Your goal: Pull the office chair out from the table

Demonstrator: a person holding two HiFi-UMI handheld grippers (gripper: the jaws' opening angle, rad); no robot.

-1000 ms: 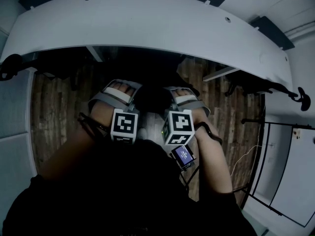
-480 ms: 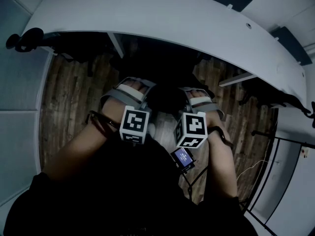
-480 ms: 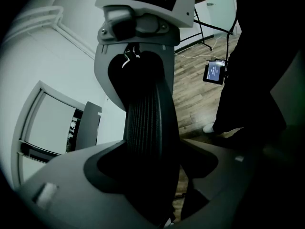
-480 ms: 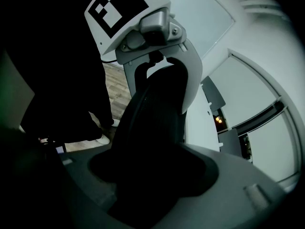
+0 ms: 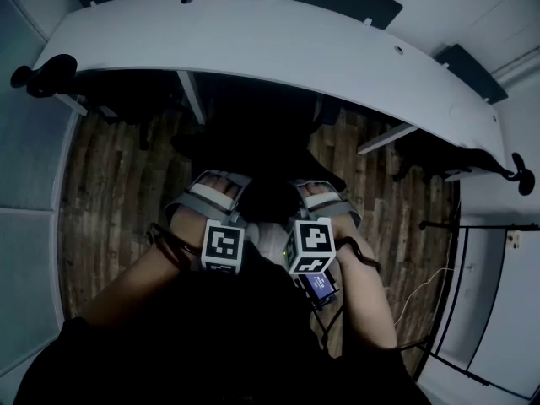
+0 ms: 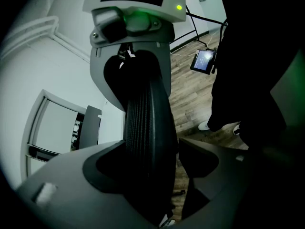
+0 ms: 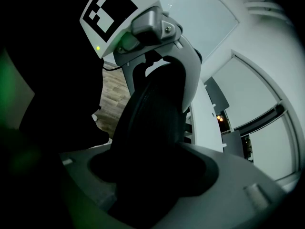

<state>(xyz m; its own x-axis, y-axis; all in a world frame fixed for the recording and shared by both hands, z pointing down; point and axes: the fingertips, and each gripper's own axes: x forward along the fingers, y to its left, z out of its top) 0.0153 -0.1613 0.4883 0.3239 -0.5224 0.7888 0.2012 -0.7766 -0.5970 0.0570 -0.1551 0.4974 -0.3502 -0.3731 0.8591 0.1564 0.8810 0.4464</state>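
Observation:
A black office chair (image 5: 263, 154) stands between the curved white table (image 5: 278, 45) and the person. Its seat lies in shadow just in front of the table's edge. My left gripper (image 5: 215, 191) and right gripper (image 5: 319, 194) sit side by side on the top of the chair back (image 5: 267, 194), each shut on it. In the left gripper view the ribbed black edge of the chair back (image 6: 150, 142) runs between the jaws of my left gripper (image 6: 152, 178). In the right gripper view the same edge (image 7: 152, 128) fills my right gripper (image 7: 152, 175).
Wood-plank floor (image 5: 110, 192) lies on both sides of the chair. White table legs (image 5: 190, 95) slant under the top. Black clamps sit at the table's ends (image 5: 46, 70). A small lit screen (image 5: 319, 287) hangs by the right forearm. A black stand (image 5: 443, 226) is at right.
Both grippers and the chair back have come away from the table toward the person. More floor and the table legs now show under the table's edge.

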